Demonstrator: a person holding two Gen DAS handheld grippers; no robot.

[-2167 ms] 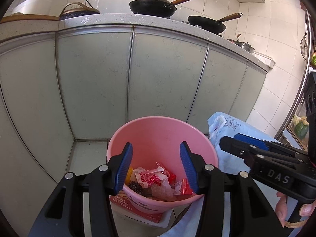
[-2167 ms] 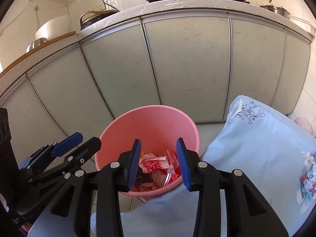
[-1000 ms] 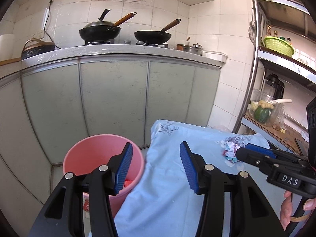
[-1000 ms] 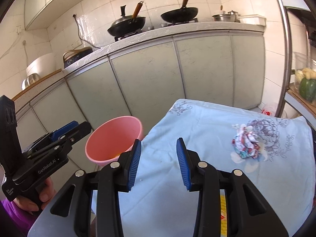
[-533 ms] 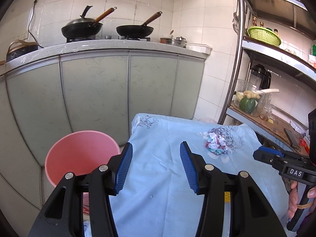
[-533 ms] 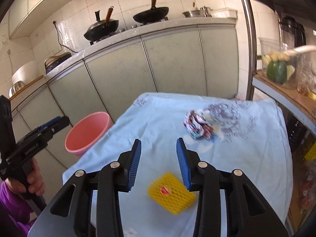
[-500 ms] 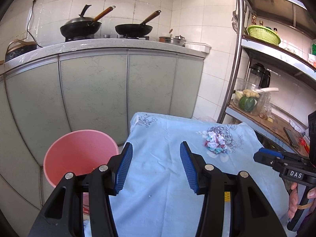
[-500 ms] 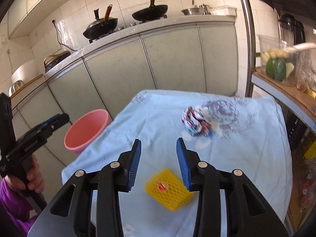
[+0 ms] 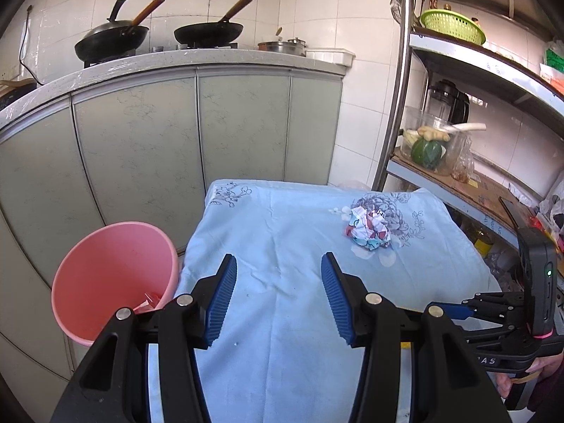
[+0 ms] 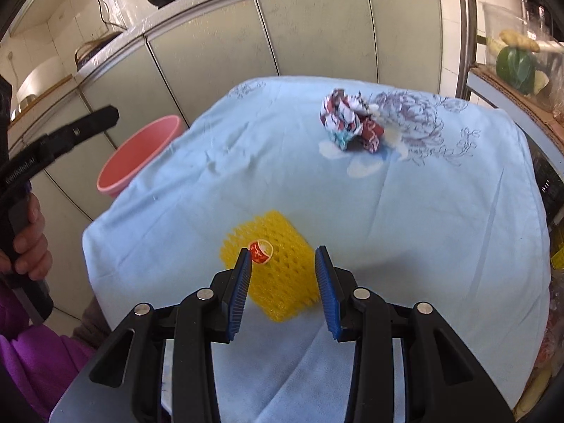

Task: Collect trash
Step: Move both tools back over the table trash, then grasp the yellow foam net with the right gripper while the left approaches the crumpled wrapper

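Observation:
On the light blue tablecloth (image 10: 440,211) lies a yellow foam fruit net (image 10: 278,275) with a red sticker (image 10: 261,248). My right gripper (image 10: 283,253) hovers just over it, jaws open, the net showing between the blue pads without touching them. A crumpled colourful wrapper (image 10: 349,123) (image 9: 368,227) sits farther back on the cloth. The pink bucket (image 9: 112,275) (image 10: 141,155) stands on the floor left of the table, with some trash inside. My left gripper (image 9: 278,264) is open and empty above the table's near left part. Low at the right of the left wrist view is the right gripper (image 9: 493,312).
Grey-green kitchen cabinets (image 9: 243,123) run behind the table and bucket, with pans (image 9: 208,33) on the counter. A metal shelf rack (image 9: 458,176) with jars and vegetables stands right of the table. A hand (image 10: 30,246) in a purple sleeve holds the left gripper.
Both views swung from the bucket to the table. The right gripper dropped toward the yellow foam net, which now lies between its fingers. The left gripper shifted right over the cloth.

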